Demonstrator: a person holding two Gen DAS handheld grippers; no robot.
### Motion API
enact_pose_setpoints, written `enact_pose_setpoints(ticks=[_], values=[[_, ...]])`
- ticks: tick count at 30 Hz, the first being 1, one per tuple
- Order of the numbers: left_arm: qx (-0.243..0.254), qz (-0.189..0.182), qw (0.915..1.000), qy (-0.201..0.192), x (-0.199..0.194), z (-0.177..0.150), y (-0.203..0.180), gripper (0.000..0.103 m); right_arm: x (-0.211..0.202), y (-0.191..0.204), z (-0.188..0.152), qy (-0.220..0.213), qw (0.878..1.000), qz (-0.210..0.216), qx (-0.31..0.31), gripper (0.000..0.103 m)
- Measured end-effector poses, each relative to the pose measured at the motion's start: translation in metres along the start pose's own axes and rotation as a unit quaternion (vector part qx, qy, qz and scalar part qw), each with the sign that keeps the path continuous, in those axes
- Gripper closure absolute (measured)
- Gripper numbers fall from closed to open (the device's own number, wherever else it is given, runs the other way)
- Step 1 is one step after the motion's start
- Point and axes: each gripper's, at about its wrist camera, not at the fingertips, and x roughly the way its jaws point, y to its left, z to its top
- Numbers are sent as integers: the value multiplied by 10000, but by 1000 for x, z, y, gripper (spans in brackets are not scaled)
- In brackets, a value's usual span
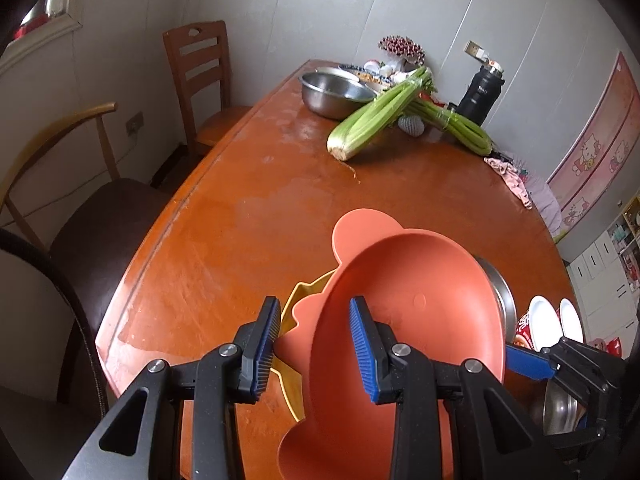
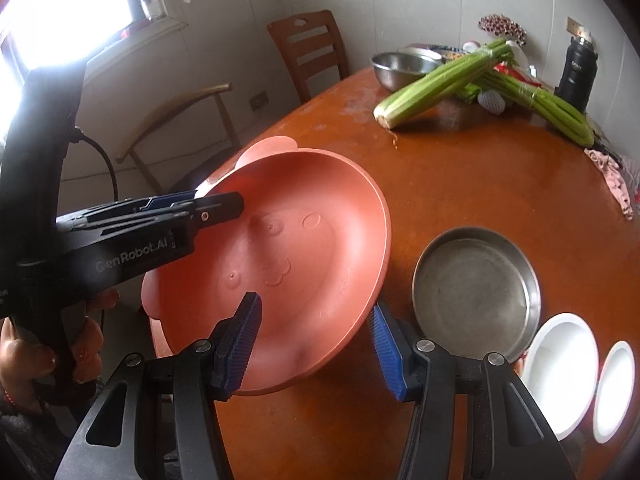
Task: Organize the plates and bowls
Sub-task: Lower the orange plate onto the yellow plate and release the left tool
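1. Wooden table (image 1: 248, 216) lies under both my grippers.
2. Bear-face orange plate (image 2: 280, 264) sits tilted between them, clear of the table.
3. Steel pan (image 2: 476, 280) is just right of my right gripper.
4. Left gripper (image 1: 314, 344) pinches the plate's rim.
5. Right gripper (image 2: 314, 344) clamps the opposite rim.

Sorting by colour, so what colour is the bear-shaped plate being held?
Terracotta orange bear-shaped plate, clearest in the right wrist view.

Pale panelled walls (image 1: 320, 8), a bright window (image 2: 72, 4), two wooden chairs (image 1: 200, 76) beside an orange-brown table (image 1: 240, 220).
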Motion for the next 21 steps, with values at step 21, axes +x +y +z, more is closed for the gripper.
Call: enact_pose_setpoints(ticks=[21], values=[[-74, 32, 9994, 350, 45, -3, 16, 68, 48, -5, -1, 500, 9985, -183, 131, 46]])
